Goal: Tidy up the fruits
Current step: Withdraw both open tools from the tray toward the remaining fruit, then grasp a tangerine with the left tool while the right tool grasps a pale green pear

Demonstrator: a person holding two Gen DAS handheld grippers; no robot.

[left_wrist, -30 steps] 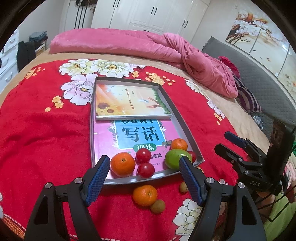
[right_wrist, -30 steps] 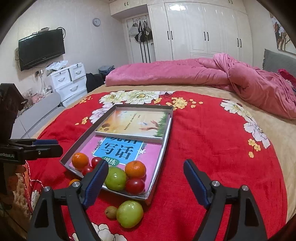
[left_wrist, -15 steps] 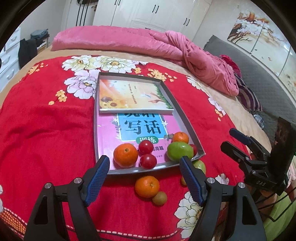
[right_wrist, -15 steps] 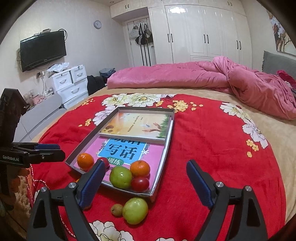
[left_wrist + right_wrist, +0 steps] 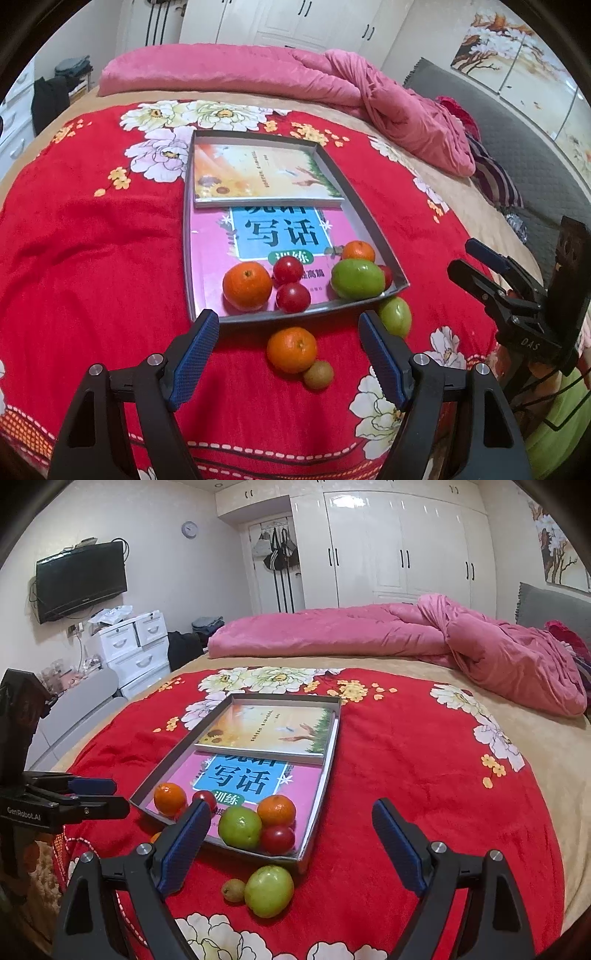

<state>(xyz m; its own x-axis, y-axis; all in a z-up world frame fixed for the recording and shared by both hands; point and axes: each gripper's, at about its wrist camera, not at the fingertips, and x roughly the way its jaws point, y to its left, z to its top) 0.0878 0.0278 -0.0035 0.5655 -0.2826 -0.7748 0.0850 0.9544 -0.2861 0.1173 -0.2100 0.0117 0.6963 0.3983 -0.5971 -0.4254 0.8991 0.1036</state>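
Two grippers are in my hands, both hovering above the red floral blanket [image 5: 92, 258] with jaws spread wide and nothing between them. My left gripper [image 5: 290, 341] points at the near edge of the shallow grey cardboard tray [image 5: 373, 225], and my right gripper [image 5: 291, 834] faces that tray's near corner from the other side.

Inside the tray lie a pink book with blue Chinese lettering [image 5: 210, 254] and, on top of its far half, a thinner sunflower-cover book [image 5: 258, 173]. At the tray's near end sit a large orange mandarin [image 5: 247, 285], two small red tomatoes [image 5: 288, 270] touching each other, a big green fruit [image 5: 357, 278], a smaller mandarin [image 5: 357, 251] behind it, and another red tomatoe [image 5: 277, 839] tucked beside the green one.

Outside the tray, on the blanket, rest a loose orange mandarin [image 5: 291, 349] touching a small brown kiwi [image 5: 318, 374], and a round green fruit [image 5: 394, 315] just beside the tray's corner, with a second small brown fruit [image 5: 233, 889] against it.

A rumpled pink quilt [image 5: 369, 635] lies well beyond.
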